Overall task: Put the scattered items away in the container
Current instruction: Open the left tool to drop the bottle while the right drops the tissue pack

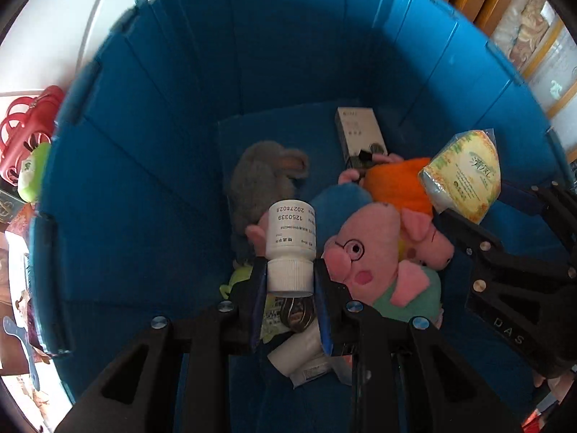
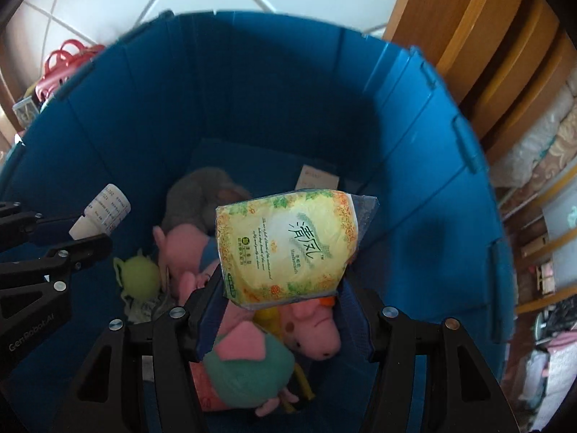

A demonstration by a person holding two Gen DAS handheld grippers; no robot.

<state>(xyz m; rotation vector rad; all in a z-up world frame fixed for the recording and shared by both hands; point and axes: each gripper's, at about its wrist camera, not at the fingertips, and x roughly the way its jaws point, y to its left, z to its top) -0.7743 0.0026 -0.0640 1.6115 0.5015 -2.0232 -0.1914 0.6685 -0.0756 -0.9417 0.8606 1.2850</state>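
I have the white pill bottle (image 1: 291,232) clamped by its cap in my left gripper (image 1: 290,281) at lower centre, and the yellow tissue pack (image 2: 288,245) pinched in my right gripper (image 2: 279,310), both poised over the blue bin (image 1: 151,115) so they should drop among the plush toys (image 1: 364,252).

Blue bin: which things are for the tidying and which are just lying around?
For the job:
- white plastic pill bottle
- yellow tissue pack
- deep blue plastic bin

Just lying about:
- red plastic basket
- wooden furniture
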